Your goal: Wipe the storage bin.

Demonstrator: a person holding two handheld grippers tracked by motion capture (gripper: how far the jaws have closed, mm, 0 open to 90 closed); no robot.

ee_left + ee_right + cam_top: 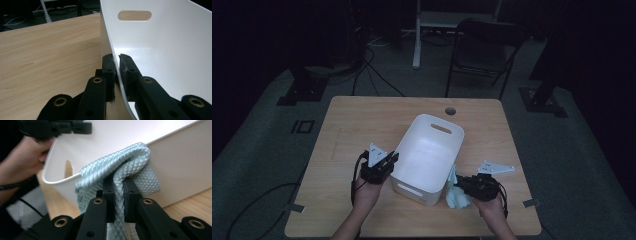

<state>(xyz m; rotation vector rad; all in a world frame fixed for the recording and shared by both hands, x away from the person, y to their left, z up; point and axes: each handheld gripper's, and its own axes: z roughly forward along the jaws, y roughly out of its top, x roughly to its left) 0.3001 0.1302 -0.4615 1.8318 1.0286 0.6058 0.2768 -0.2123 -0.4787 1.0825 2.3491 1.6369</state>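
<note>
A white plastic bin (428, 155) with slot handles stands empty in the middle of the wooden table (352, 125). My left gripper (393, 159) is shut on the bin's left wall; in the left gripper view one jaw is outside and one inside the bin wall (162, 45), pinched by the left gripper (117, 60). My right gripper (457, 184) is shut on a pale green quilted cloth (456, 192) beside the bin's right wall. In the right gripper view the cloth (125, 165) drapes over the right gripper (119, 182), level with the bin's rim (175, 150).
A round cable hole (450, 110) lies in the table's far edge behind the bin. A dark folding chair (484, 50) and a white desk leg (416, 35) stand beyond the table. Cables run across the floor at the left.
</note>
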